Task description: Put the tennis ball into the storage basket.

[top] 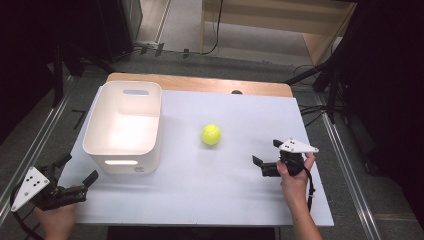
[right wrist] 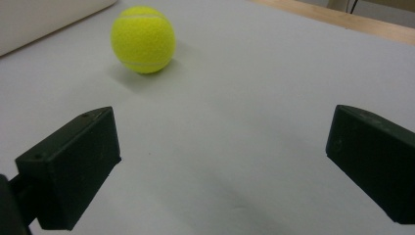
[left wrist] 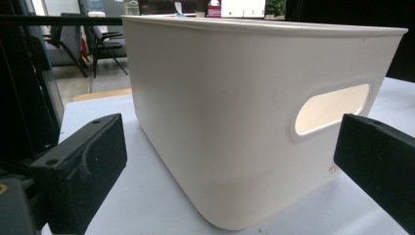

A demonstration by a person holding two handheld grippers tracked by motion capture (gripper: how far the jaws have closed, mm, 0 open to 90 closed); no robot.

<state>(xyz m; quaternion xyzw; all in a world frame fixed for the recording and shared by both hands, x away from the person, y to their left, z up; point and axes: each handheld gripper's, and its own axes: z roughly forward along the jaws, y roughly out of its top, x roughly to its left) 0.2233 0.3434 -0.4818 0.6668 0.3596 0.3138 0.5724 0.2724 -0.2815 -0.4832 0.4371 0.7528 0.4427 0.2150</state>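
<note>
Reaching for the ball point(top: 211, 134) mid-desk, the right hand-held gripper point(top: 265, 156), jaws wide and empty, should straddle it squarely before closing; the left hand-held gripper point(top: 77, 172) waits open by the bin point(top: 123, 150).

Jaws I drive: black, blocky, small screw holes on the left gripper point(top: 79, 172) and right gripper point(top: 265, 154).
Top plates: grey, three-cornered, dotted with holes.
Cables: black.

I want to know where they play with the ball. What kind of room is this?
Probably a workshop or lab: a white table with metal rails alongside, cables on the floor, and office chairs behind the tub.
</note>
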